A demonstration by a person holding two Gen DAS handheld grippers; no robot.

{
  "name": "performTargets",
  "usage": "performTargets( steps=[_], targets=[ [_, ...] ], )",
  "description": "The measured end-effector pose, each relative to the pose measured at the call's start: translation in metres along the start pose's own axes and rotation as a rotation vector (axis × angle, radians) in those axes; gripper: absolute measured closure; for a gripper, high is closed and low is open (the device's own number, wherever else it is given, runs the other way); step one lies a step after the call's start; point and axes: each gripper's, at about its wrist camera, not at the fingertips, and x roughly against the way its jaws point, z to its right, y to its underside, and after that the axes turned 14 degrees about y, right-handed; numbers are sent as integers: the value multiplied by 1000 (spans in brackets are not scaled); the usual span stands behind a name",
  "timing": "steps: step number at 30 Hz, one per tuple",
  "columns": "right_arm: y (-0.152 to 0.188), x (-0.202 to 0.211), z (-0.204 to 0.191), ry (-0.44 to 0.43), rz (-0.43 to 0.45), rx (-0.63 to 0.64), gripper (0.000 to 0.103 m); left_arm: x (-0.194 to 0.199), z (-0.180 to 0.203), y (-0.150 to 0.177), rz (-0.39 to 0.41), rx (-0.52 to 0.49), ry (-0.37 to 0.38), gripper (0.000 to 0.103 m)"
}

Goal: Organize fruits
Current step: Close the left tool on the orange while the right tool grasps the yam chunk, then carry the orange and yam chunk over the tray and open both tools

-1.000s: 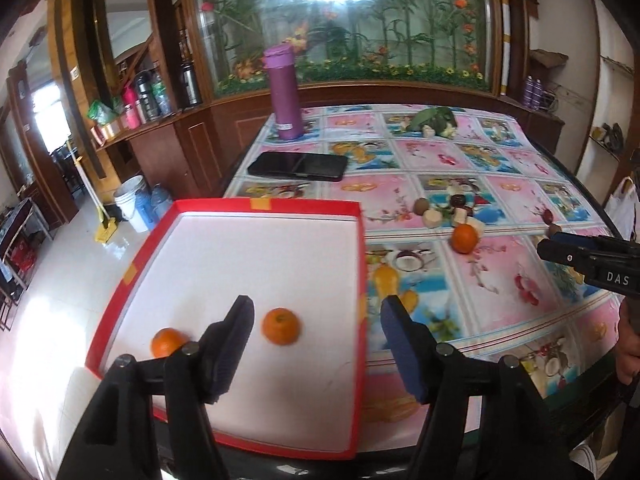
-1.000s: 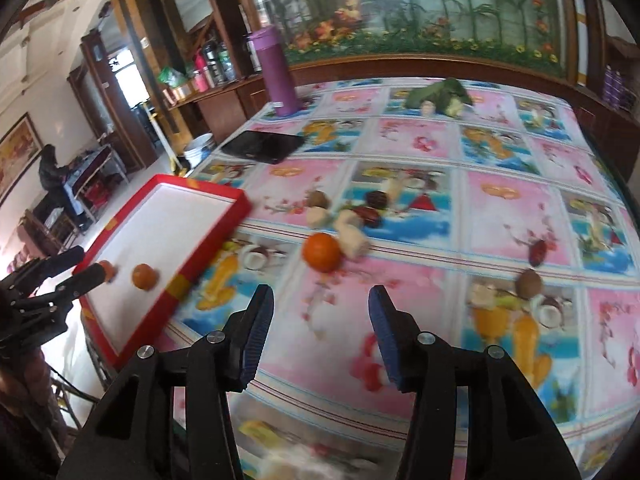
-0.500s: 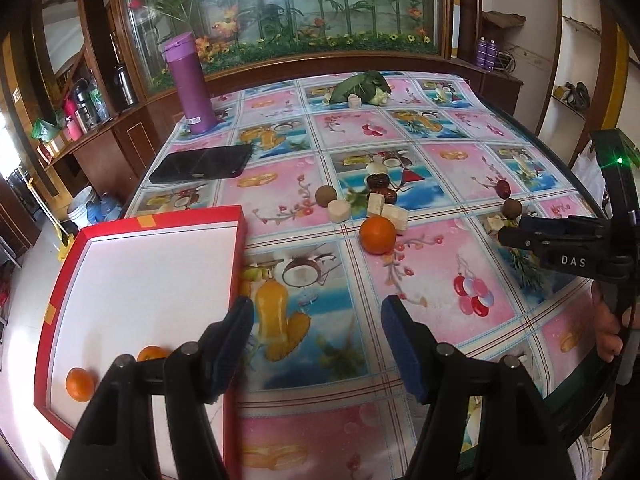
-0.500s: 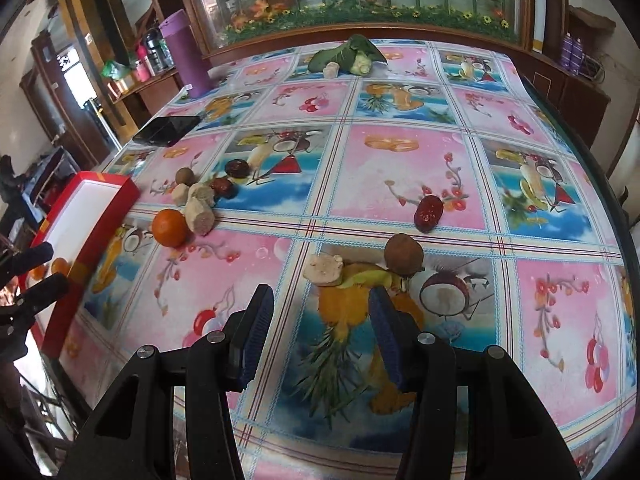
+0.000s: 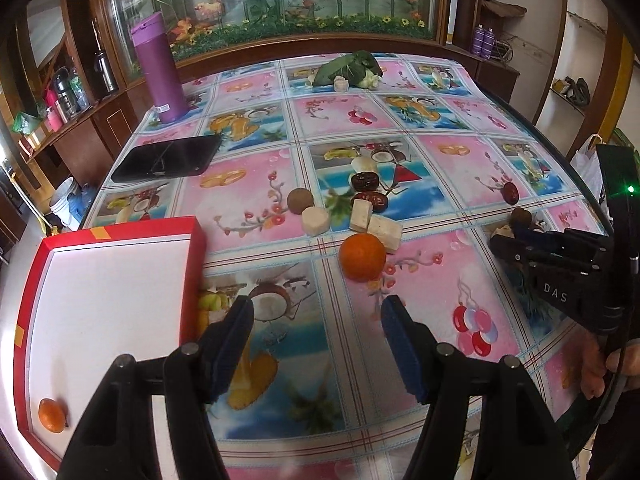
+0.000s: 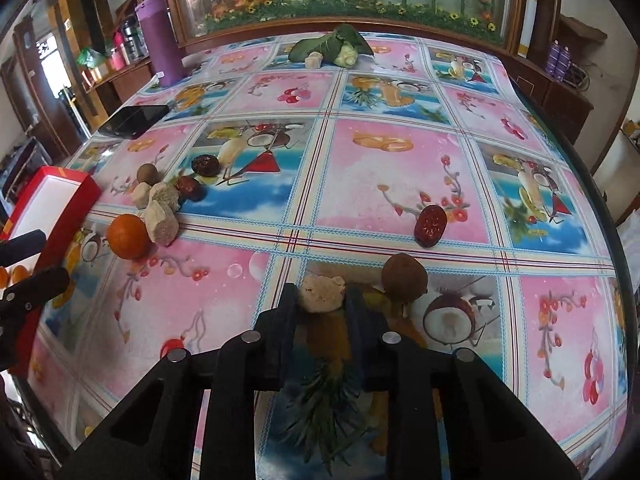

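Note:
My right gripper [image 6: 321,300] is shut on a pale beige chunk [image 6: 321,293] low over the tablecloth, beside a brown round fruit [image 6: 404,278] and a red date [image 6: 430,220]. My left gripper [image 5: 316,320] is open and empty, just short of an orange [image 5: 362,256] on the table. The red-rimmed white tray [image 5: 192,264] lies at the left with one orange [image 5: 52,415] in its near corner. A cluster of beige chunks [image 5: 362,216], dates [image 5: 365,181] and a brown fruit [image 5: 300,200] sits behind the orange. The right gripper shows in the left wrist view [image 5: 504,240].
A purple bottle [image 5: 159,70] and a black tablet [image 5: 168,159] stand at the back left. Green leafy vegetables [image 5: 348,68] lie at the far edge. The table's rounded edge runs close on the right, wooden cabinets behind it.
My right gripper moved forward and closed on the beige chunk. My left gripper swung right off the tray toward the orange on the table.

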Motion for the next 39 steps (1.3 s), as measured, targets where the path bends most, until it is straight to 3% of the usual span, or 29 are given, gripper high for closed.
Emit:
performTargets(
  steps=[6,18,24,32,39],
  targets=[
    [-2,0,10,-71,27,-81,80,-23,3,-11,-18,9,12,34],
    [-3,2,20,-107,36,-134,80,-49,8,-23,-36,1,49,52],
    [-4,4,23,-119,53,-147,80,-59,8,-23,-46,1,74,67],
    [-4,3,24,-124,58,-153,80,-53,8,-21,-18,8,87,68],
    [-5,4,26,-129,75,-165,80,-9,-4,-13,67,25,74,68]
  ],
)
